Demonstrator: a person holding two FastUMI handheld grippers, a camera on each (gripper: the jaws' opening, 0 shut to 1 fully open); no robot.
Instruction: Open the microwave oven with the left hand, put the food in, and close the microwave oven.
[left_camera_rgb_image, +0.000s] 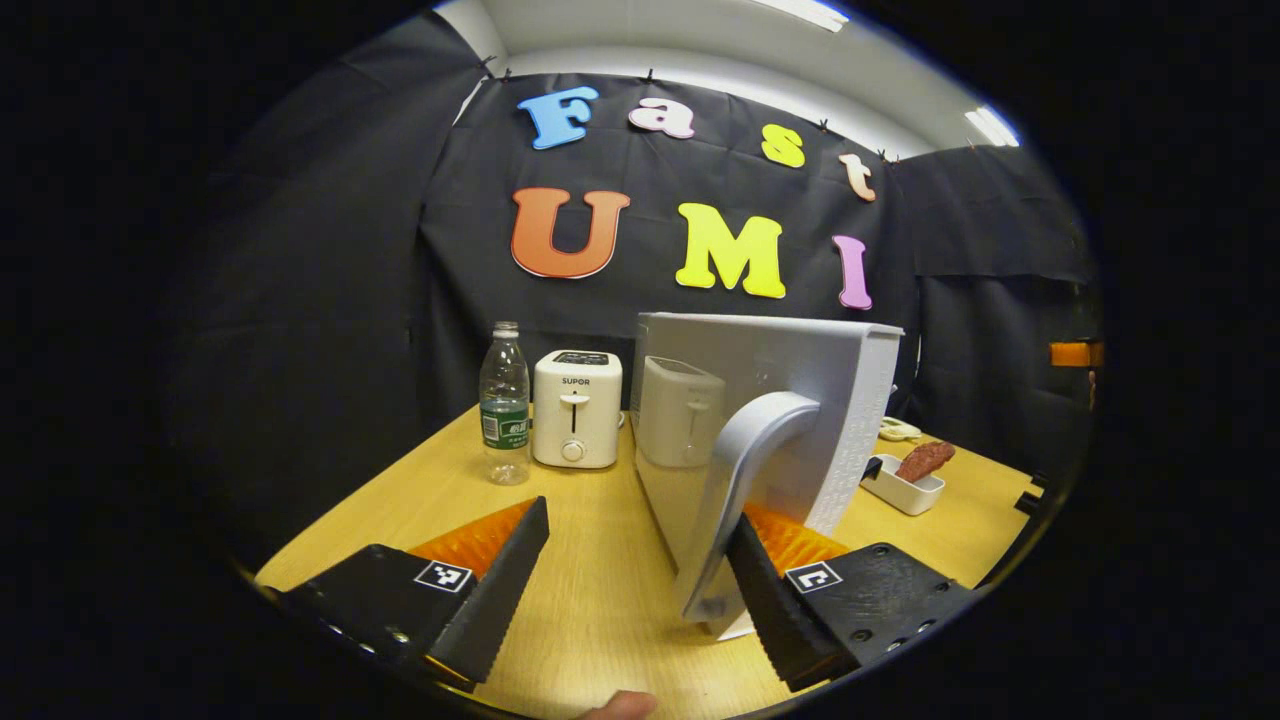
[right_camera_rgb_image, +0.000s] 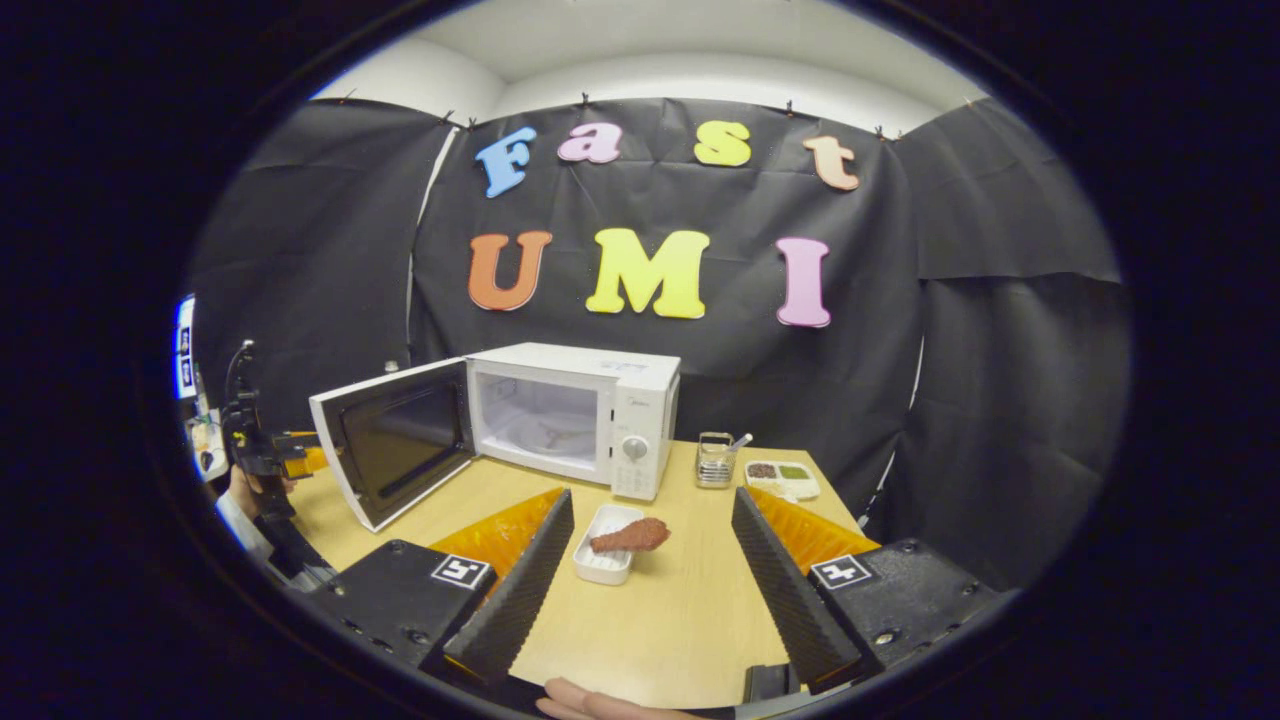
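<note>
While microwave (right_camera_rgb_image: 570, 415) stood on desk (right_camera_rgb_image: 680, 620) with door (right_camera_rgb_image: 385, 440) swung wide, we saw left gripper (left_camera_rgb_image: 640, 590) spread apart, one finger just beside door handle (left_camera_rgb_image: 745, 470), not clamping it. Right gripper (right_camera_rgb_image: 650, 585) also spread apart, hovering over desk. Food (right_camera_rgb_image: 630, 537) lay in white dish (right_camera_rgb_image: 605, 555) on desk, near microwave front. Toaster (left_camera_rgb_image: 576, 408) and bottle (left_camera_rgb_image: 504, 402) stood beyond door.

Bright even light from ceiling strips (left_camera_rgb_image: 800, 12), soft short shadows on the table (left_camera_rgb_image: 600, 560), pale sheen on the microwave door (left_camera_rgb_image: 690, 470), strong fisheye bending at the edges, centre sharp, rims slightly soft, black cloth dim.
</note>
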